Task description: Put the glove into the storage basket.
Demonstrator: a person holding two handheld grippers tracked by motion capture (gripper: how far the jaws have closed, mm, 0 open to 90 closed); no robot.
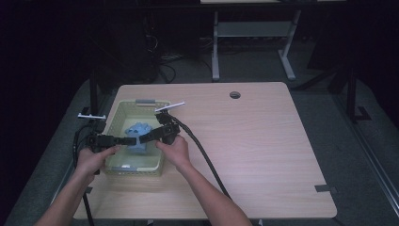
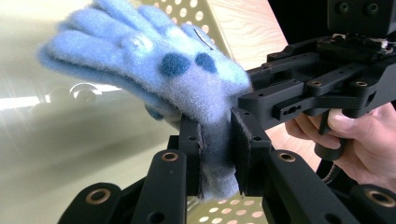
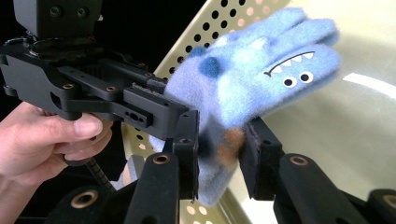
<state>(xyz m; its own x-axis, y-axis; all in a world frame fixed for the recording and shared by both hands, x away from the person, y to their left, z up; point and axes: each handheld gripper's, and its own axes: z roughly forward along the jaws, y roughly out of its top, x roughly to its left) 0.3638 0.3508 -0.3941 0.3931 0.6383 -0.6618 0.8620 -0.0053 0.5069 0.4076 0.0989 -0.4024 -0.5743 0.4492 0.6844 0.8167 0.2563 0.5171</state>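
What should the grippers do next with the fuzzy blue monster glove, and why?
Probably lift it. The left gripper is shut on the glove's cuff, and the right gripper has its jaws around the same cuff. The glove hangs over the yellow basket, so raising both together should bring it out.

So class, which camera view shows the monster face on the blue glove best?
The right gripper view: the glove turns its eyes and toothy mouth toward that camera. The left gripper view shows the glove's other side, with dark spots, pinched in the left claw. The high view shows a small blue lump.
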